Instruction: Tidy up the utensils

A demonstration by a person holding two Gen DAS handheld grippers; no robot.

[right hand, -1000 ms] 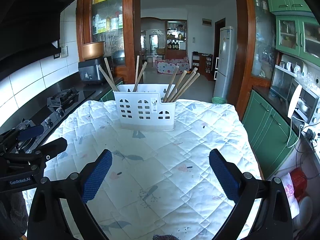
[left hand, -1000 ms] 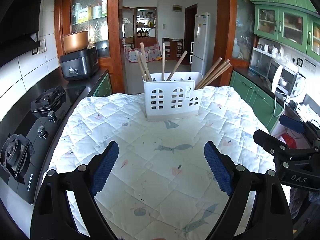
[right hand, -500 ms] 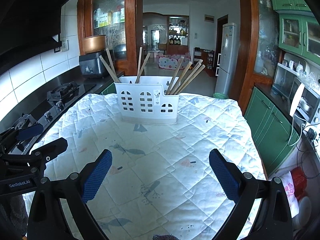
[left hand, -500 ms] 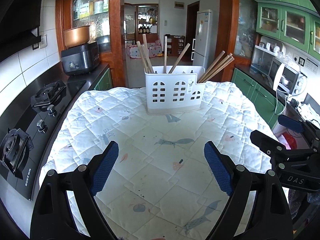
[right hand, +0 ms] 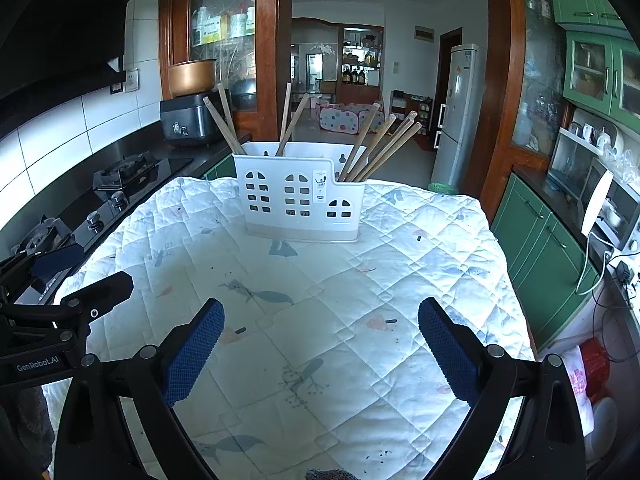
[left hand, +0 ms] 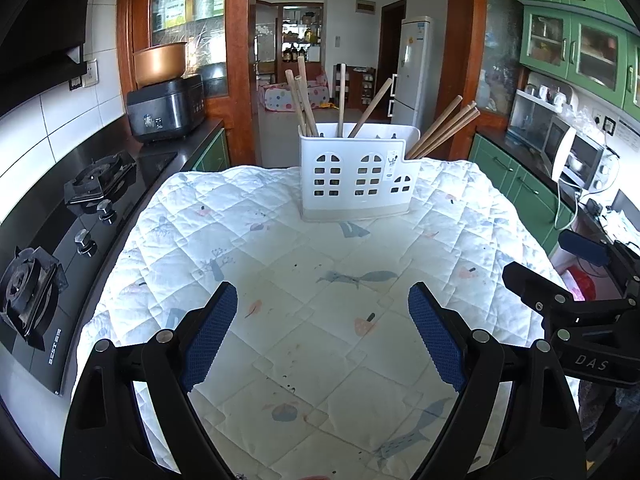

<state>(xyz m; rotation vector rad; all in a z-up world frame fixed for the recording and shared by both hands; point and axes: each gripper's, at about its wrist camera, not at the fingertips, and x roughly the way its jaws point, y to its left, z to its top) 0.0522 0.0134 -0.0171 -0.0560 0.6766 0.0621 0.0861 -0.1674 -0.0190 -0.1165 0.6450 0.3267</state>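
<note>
The chopsticks are stood upright in the caddy at the cloth's far end, tops leaning outward. Straight ahead and well apart, both grippers, left and right, are held wide apart and empty, neither clearly nearer.

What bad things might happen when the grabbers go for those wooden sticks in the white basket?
1. The white plastic utensil basket looks light and stands free on the quilted white cloth; tugging a stick sideways might tip or slide it.
2. The wooden chopsticks at its right end lean out in a tight bunch, so the open right gripper may pinch several together.
3. The open left gripper sits close beside the right one; they might bump.
</note>
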